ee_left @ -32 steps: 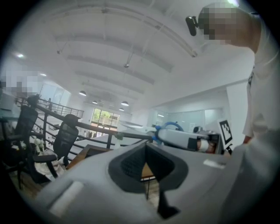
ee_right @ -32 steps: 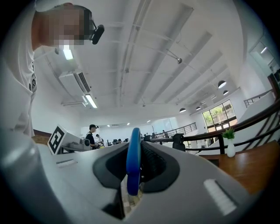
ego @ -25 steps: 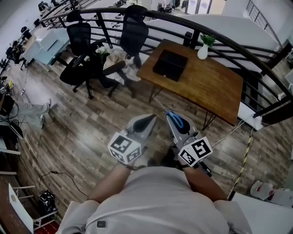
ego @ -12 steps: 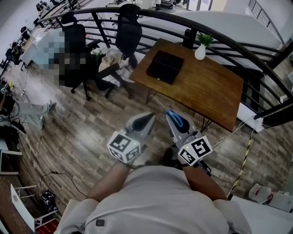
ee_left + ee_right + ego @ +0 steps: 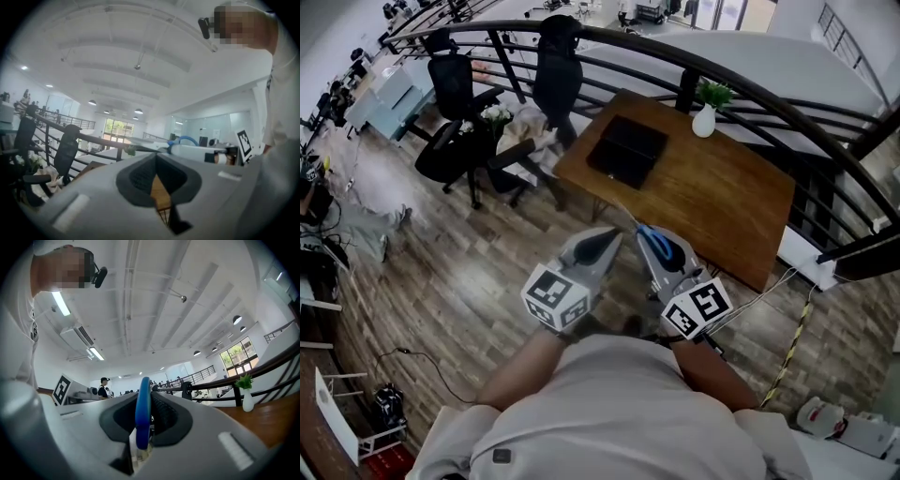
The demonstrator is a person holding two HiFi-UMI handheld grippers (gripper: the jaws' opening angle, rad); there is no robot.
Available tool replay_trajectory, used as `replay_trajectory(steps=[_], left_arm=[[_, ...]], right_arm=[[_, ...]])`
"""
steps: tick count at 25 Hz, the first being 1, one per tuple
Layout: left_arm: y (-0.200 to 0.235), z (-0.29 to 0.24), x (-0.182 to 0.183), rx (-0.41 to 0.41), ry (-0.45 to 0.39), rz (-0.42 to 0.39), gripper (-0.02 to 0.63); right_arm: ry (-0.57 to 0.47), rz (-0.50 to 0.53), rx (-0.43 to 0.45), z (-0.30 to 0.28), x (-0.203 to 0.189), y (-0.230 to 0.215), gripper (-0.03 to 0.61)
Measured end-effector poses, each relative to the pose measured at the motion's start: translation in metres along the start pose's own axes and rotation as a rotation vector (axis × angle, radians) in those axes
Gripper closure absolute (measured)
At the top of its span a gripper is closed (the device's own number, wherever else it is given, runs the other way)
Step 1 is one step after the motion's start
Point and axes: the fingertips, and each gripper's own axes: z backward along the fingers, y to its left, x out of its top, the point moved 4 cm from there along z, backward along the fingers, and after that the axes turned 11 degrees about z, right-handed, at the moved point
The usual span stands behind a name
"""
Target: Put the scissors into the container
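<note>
The scissors (image 5: 663, 247) have a blue handle loop and thin blades that point ahead toward the table. My right gripper (image 5: 647, 234) is shut on them; in the right gripper view the blue loop (image 5: 143, 414) stands upright between the dark pads. My left gripper (image 5: 607, 240) is held beside it at the left, shut with nothing between its jaws (image 5: 157, 180). The scissors' blue loop (image 5: 184, 139) also shows in the left gripper view. The container, a flat black box (image 5: 626, 150), lies on the wooden table (image 5: 722, 202), well ahead of both grippers.
A white vase with a green plant (image 5: 704, 114) stands at the table's far edge. Two black office chairs (image 5: 457, 94) stand left of the table. A dark curved railing (image 5: 769, 98) runs behind the table. A cable (image 5: 787, 356) trails on the wood floor at the right.
The table and the black box have drifted left and slightly nearer in the head view as the person steps forward. Both grippers keep their pose and the scissors stay held.
</note>
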Motion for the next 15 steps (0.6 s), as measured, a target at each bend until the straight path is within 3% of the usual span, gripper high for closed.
replay_trajectory(steps=[15], left_arm=[[0.027, -0.020, -0.012, -0.010, 0.032, 0.060, 0.611]], right_arm=[[0.057, -0.039, -0.023, -0.015, -0.028, -0.026, 0.525]])
